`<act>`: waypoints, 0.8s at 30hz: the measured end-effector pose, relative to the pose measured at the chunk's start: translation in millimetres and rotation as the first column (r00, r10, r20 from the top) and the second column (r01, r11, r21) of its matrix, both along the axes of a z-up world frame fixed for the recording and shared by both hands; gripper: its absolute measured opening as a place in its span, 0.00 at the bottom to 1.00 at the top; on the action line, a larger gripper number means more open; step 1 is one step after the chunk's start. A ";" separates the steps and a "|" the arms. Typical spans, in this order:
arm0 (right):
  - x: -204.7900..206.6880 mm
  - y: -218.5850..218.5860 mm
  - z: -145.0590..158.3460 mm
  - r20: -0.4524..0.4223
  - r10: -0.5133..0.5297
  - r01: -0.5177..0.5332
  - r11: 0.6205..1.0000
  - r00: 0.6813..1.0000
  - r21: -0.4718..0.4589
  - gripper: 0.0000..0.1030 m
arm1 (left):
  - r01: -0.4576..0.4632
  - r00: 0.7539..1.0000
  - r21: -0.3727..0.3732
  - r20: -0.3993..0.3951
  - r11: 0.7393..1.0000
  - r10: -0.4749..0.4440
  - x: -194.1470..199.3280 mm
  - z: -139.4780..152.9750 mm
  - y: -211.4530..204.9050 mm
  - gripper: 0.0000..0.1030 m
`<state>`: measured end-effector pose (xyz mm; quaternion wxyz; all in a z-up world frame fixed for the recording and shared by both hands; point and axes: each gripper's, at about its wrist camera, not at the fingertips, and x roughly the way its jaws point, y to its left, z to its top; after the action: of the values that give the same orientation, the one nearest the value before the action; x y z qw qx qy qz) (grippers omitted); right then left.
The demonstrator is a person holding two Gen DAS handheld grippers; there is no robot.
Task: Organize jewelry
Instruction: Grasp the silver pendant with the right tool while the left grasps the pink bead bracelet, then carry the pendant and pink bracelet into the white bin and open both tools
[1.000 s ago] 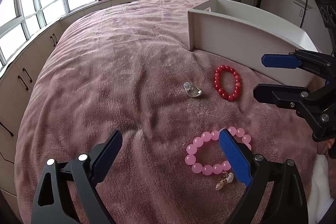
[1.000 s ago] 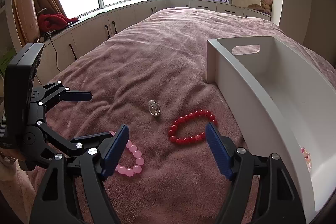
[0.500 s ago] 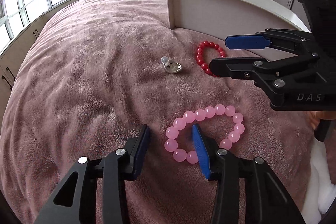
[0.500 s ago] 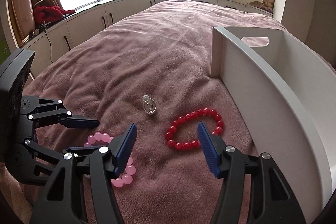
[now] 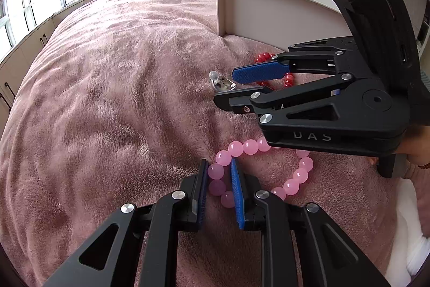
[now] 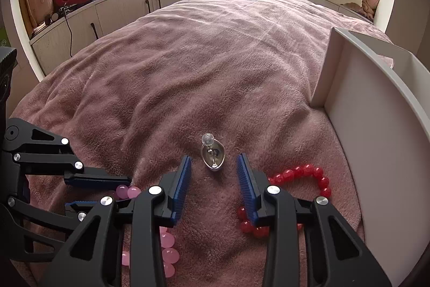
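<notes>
Since the frame a second ago, the left gripper [image 5: 219,174] has narrowed from wide open to a slim gap, its blue pads now on either side of the near arc of the pink round-bead bracelet [image 5: 299,175]; contact with the beads looks likely but cannot be confirmed. The right gripper [image 6: 213,171] has come forward and narrowed as well, yet stays partly open and empty.

The small silver teardrop-shaped pendant with a clear bead top [image 6: 212,153] lies on the mauve fleece blanket [image 6: 188,71] just ahead of the right fingertips, between them. The red bead bracelet [image 6: 309,171] lies to its right, partly under the right finger, near the white plastic bin [image 6: 376,125].

From the left wrist camera, the right gripper's body covers the pink loop's far side and most of the red bracelet. Only the right wrist camera shows the pendant whole.
</notes>
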<state>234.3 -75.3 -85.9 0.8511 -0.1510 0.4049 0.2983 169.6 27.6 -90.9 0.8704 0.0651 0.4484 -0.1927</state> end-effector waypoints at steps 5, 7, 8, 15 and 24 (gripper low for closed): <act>3.4 2.2 -1.5 -0.009 -0.018 0.018 1.000 1.000 0.006 0.19 | 0.005 1.000 0.001 0.005 1.000 -0.005 -0.3 -0.3 0.1 0.21; 2.6 0.5 1.6 -0.010 -0.024 0.024 1.000 1.000 0.020 0.19 | 0.005 1.000 -0.001 0.007 1.000 -0.005 -1.0 0.0 0.4 0.21; 1.3 -0.7 3.1 -0.006 -0.025 0.025 0.999 1.000 0.022 0.19 | 0.006 1.000 -0.001 0.009 1.000 -0.006 -2.0 0.4 0.6 0.21; -12.2 -18.8 22.6 0.000 -0.063 0.062 0.993 0.998 0.099 0.19 | 0.004 1.000 -0.011 0.023 1.000 -0.003 -5.6 5.9 4.0 0.21; -34.3 -49.6 69.7 0.052 -0.107 0.095 0.976 0.993 0.195 0.19 | 0.005 0.995 -0.023 0.103 1.000 -0.002 -12.4 40.8 -0.4 0.16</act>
<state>200.0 -124.9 -16.2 0.8880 -0.0565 0.3547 0.2873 157.2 27.2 -50.2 0.8928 0.0656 0.4004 -0.1959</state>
